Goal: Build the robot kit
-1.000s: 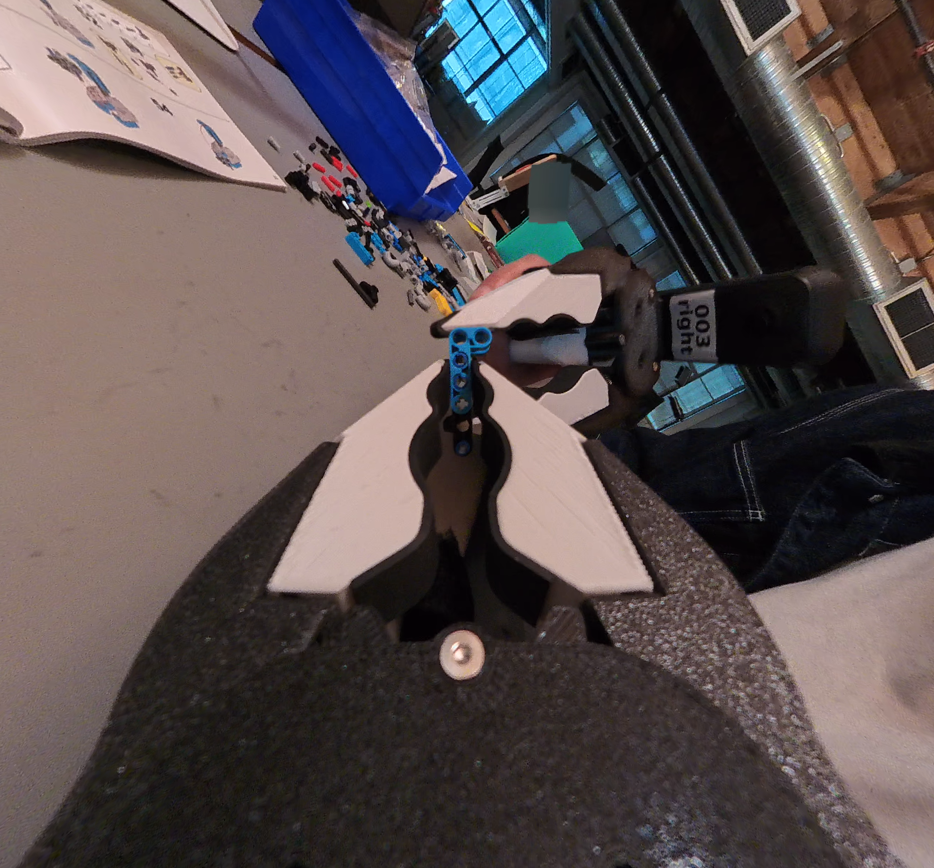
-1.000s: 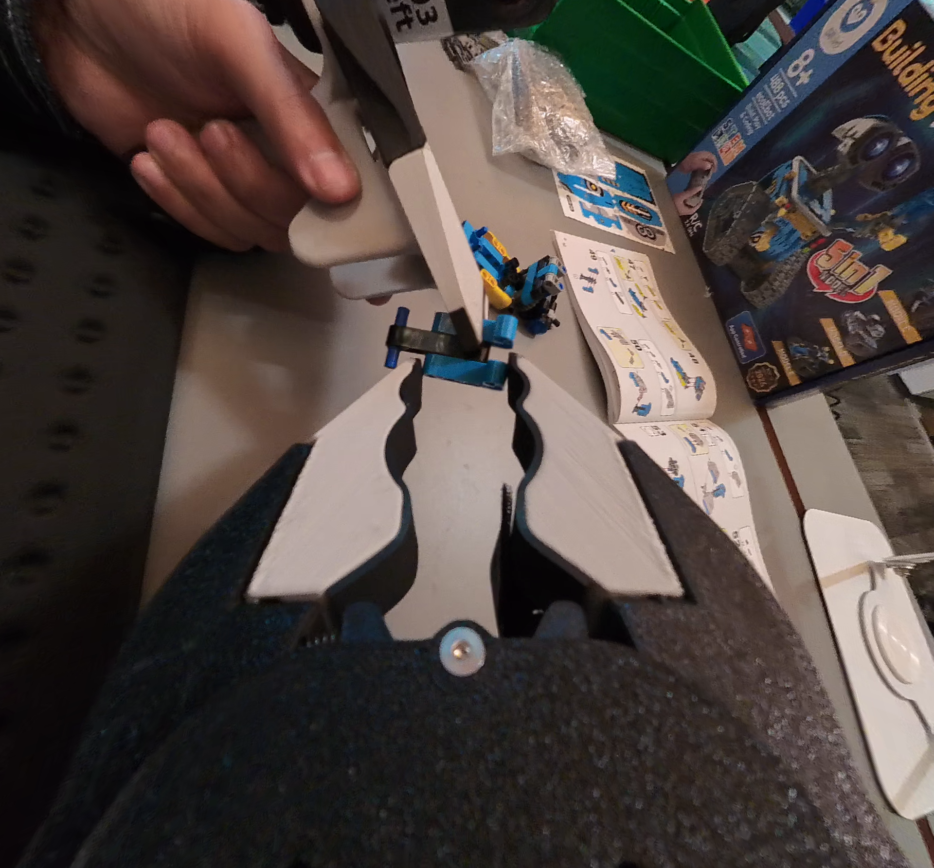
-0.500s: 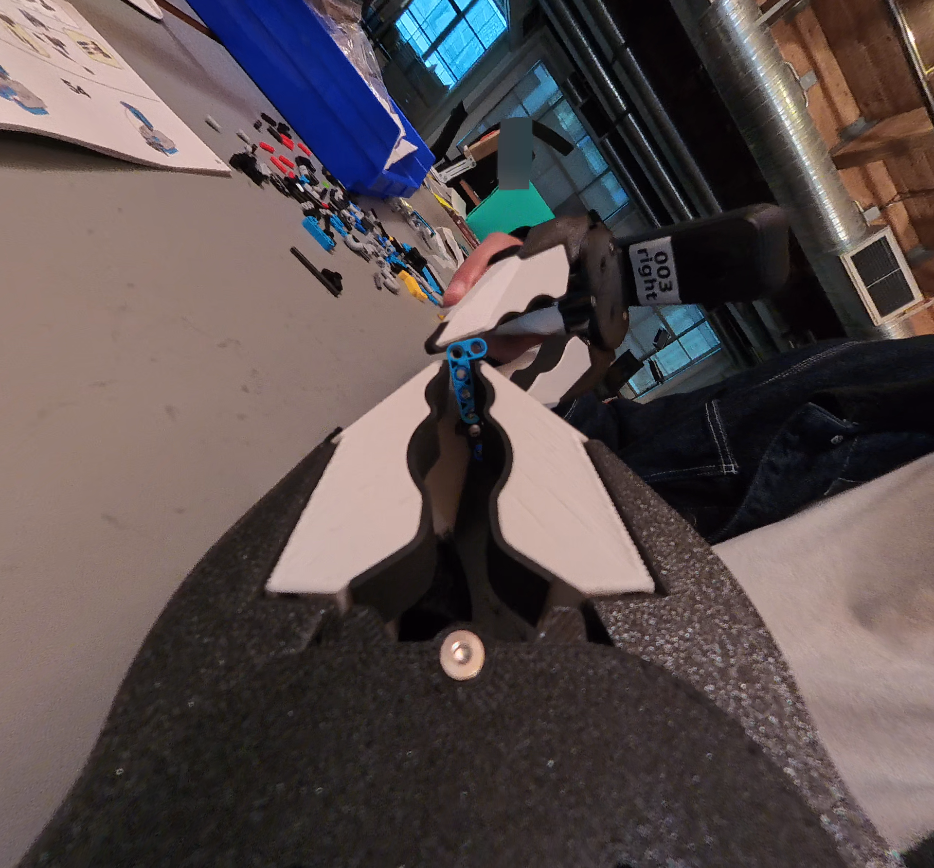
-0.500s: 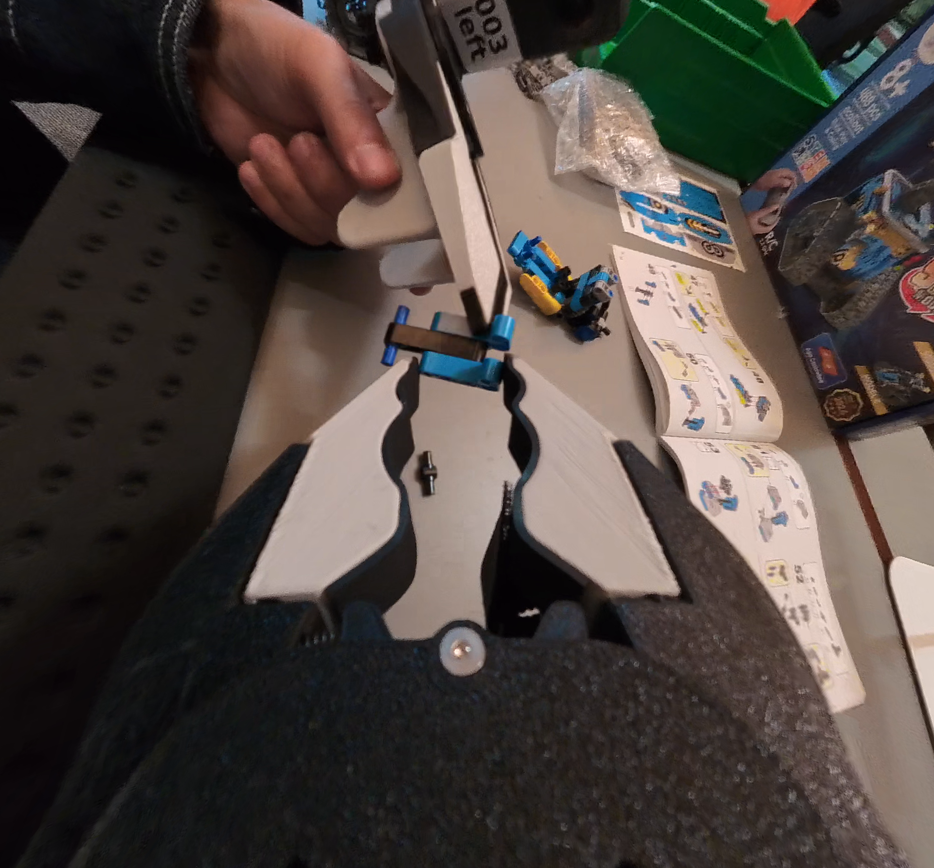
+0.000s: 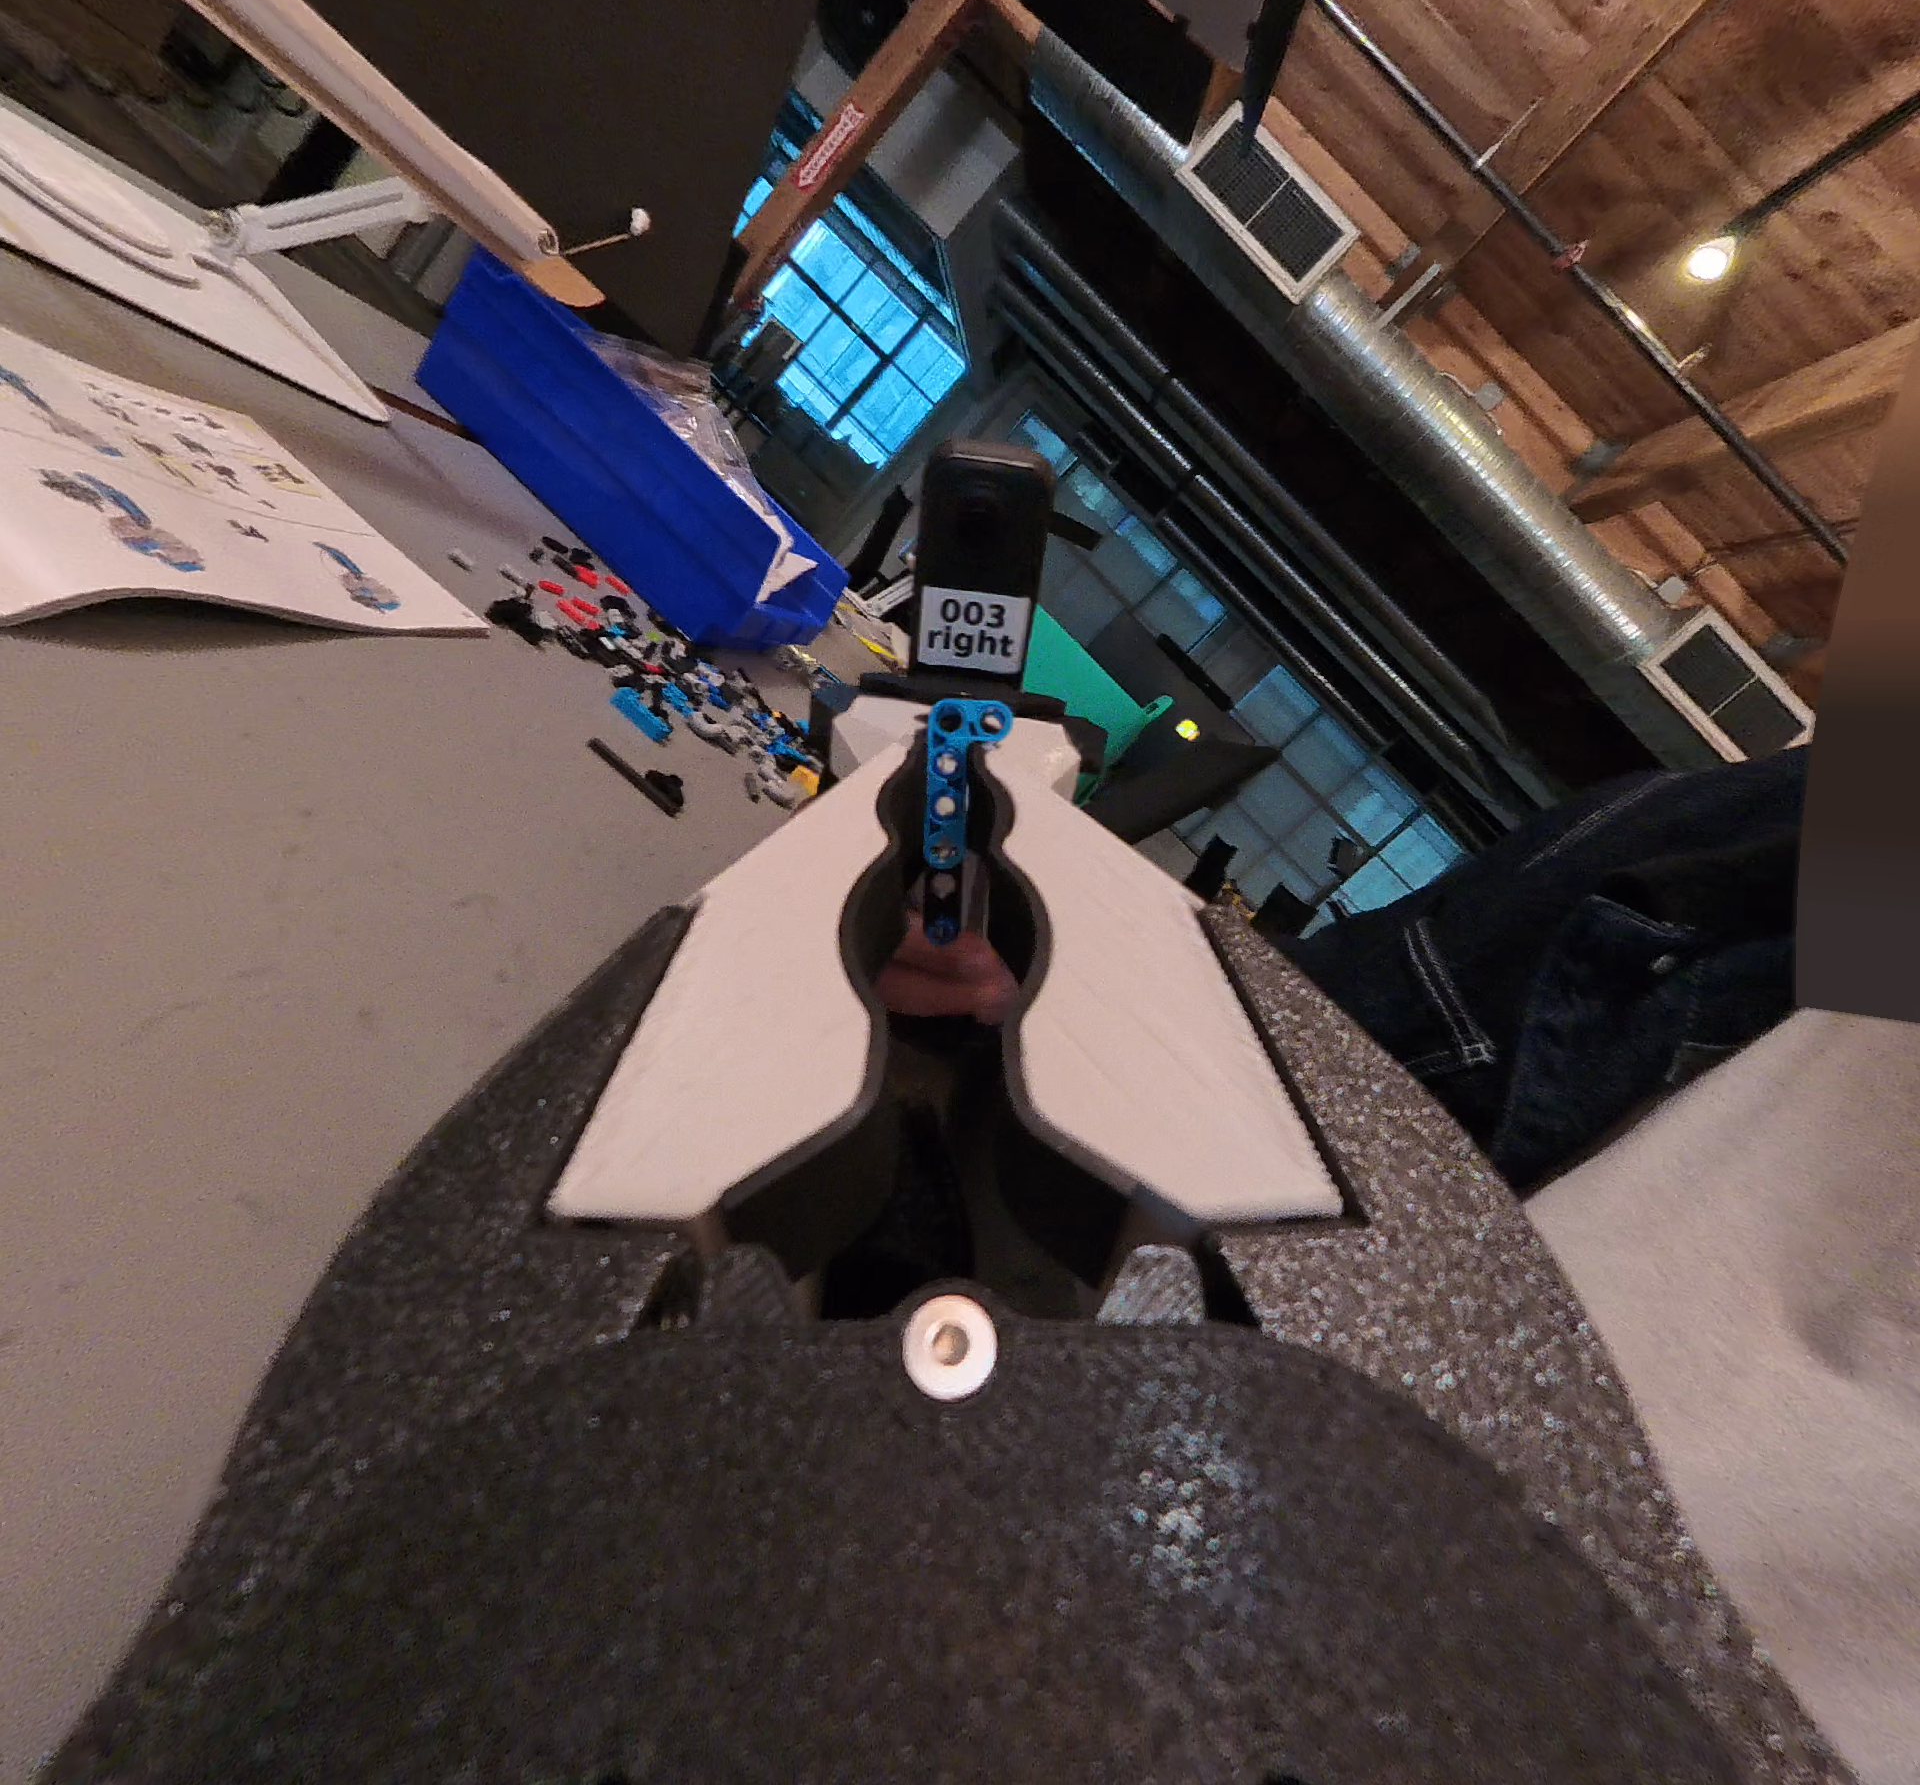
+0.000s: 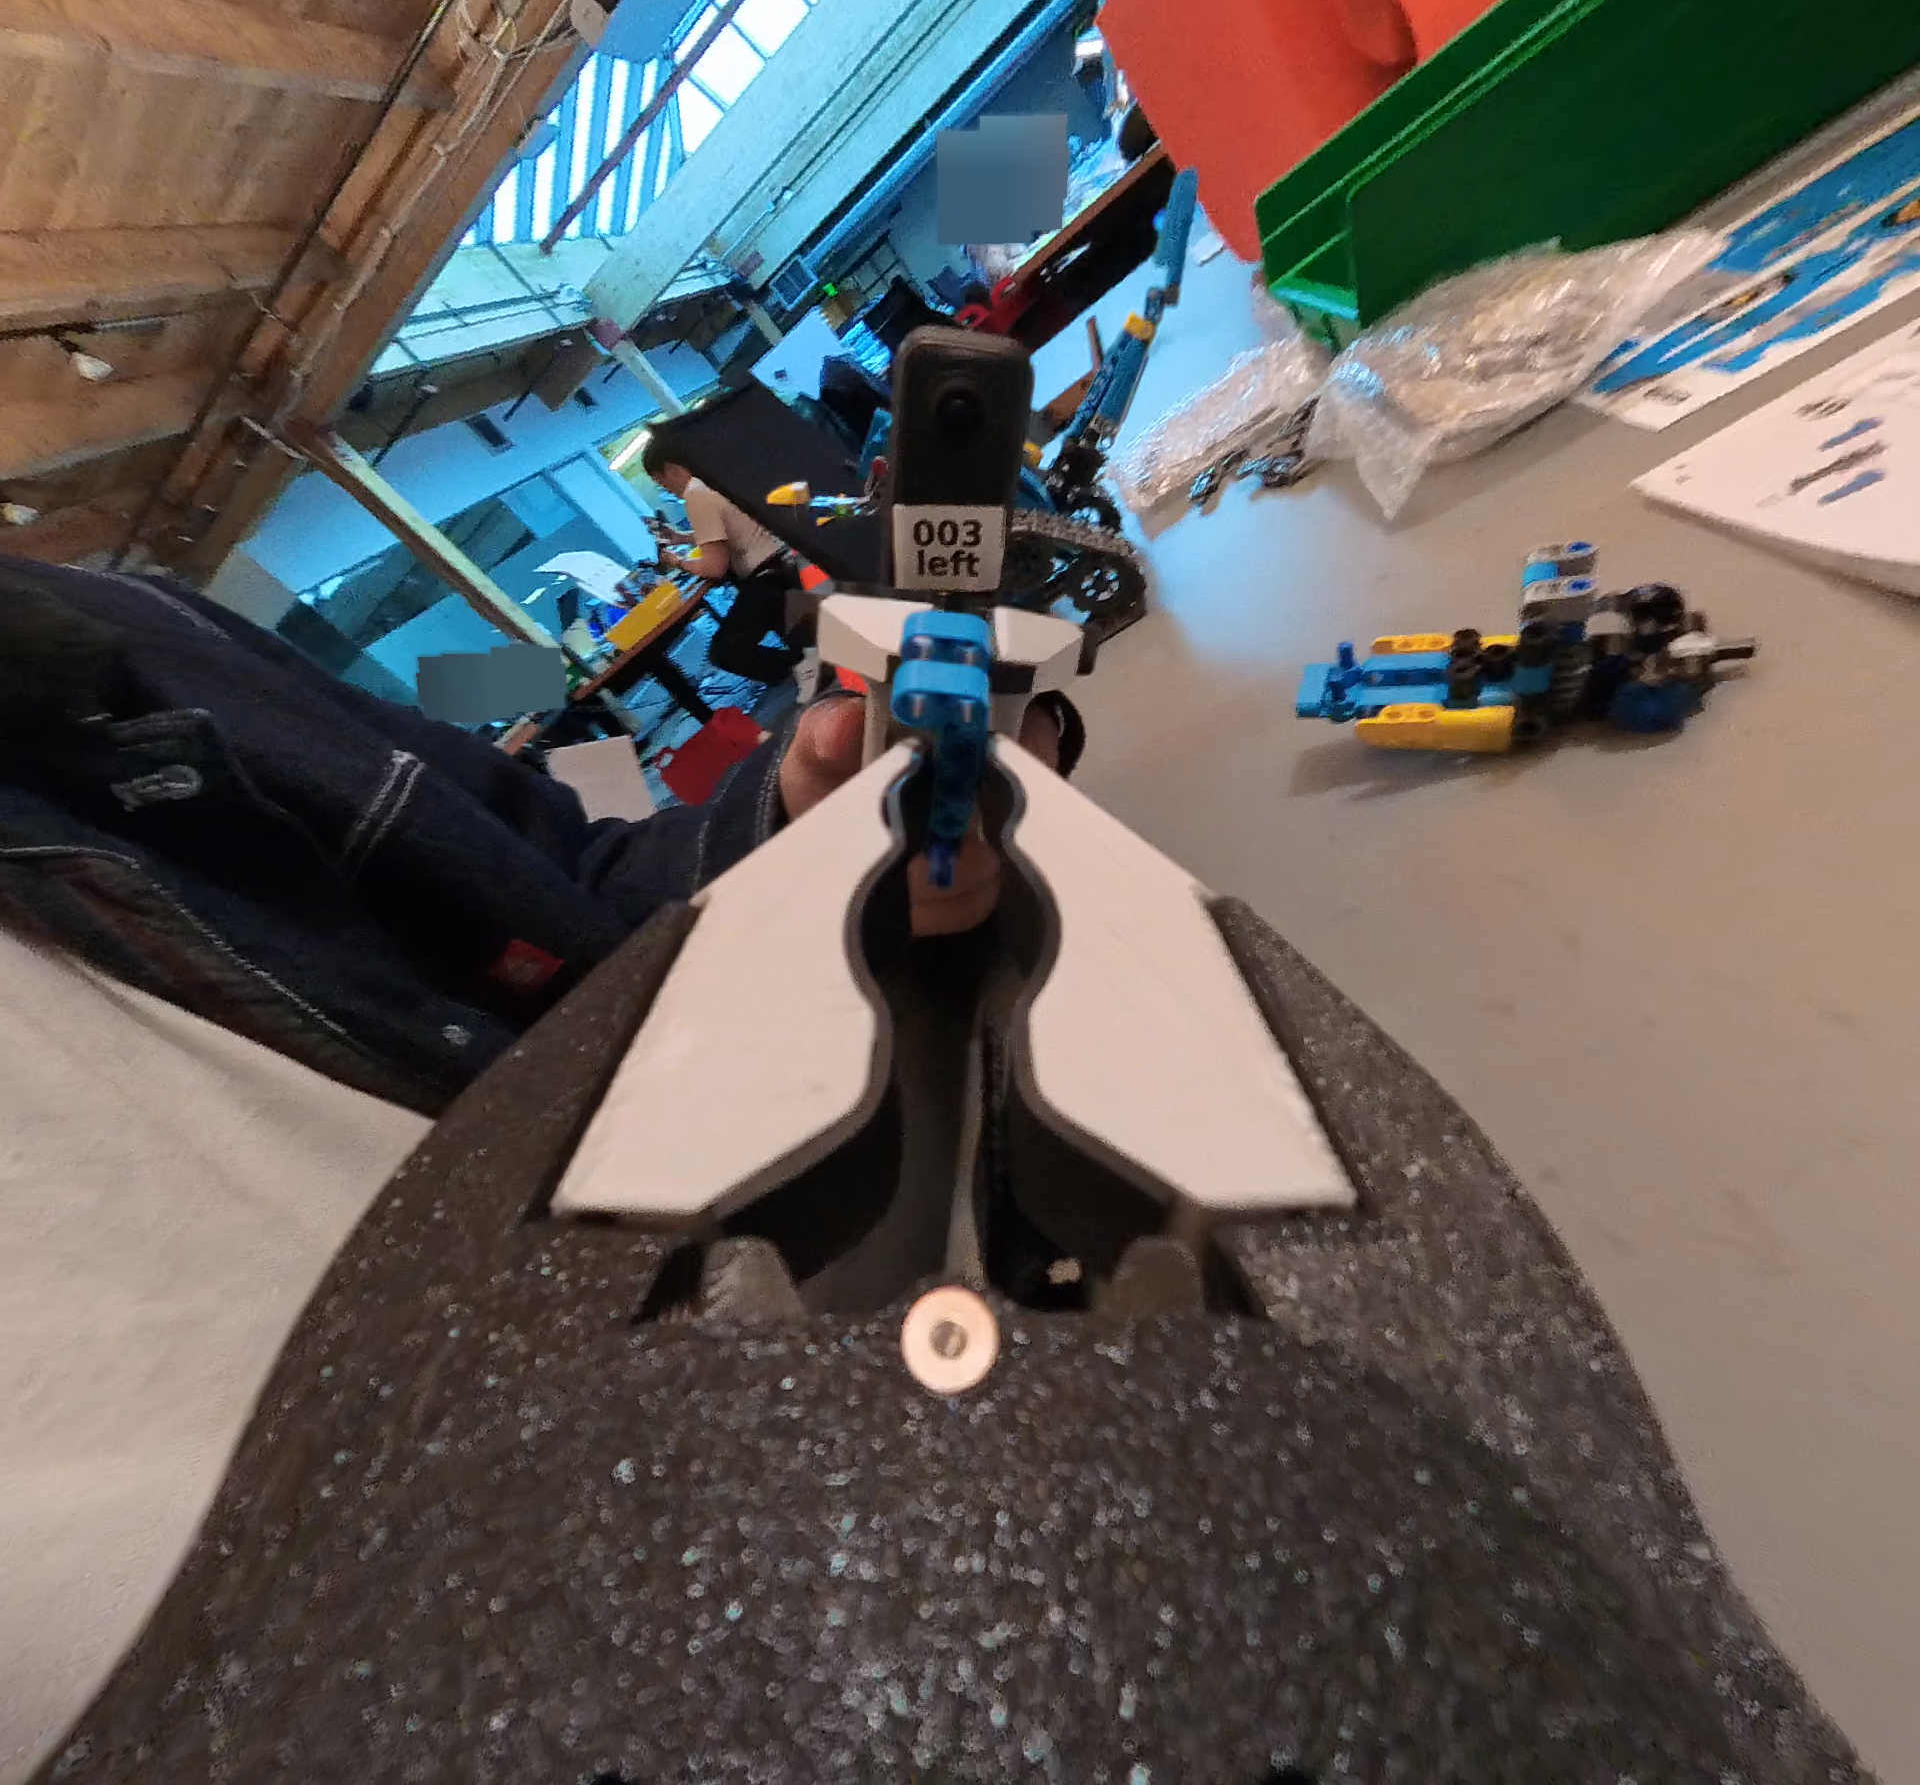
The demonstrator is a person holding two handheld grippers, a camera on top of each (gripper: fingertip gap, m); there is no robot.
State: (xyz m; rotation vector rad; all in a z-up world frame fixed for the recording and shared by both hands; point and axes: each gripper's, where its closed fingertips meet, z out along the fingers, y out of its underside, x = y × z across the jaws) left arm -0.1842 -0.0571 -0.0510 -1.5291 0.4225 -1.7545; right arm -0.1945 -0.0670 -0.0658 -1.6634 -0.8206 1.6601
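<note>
Blue beam (image 5: 948,800), white claws, yellow-blue model (image 6: 1507,686).

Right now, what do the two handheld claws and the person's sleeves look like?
Both match: the left claw and right claw each have two flat white fingers with wavy black inner edges, set in a speckled black foam-like body with a silver screw. Each carries a black camera stick bearing a small white label. The person wears a dark denim sleeve.

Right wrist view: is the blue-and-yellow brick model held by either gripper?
No. The blue-and-yellow brick model lies alone on the grey table, apart from both grippers.
</note>
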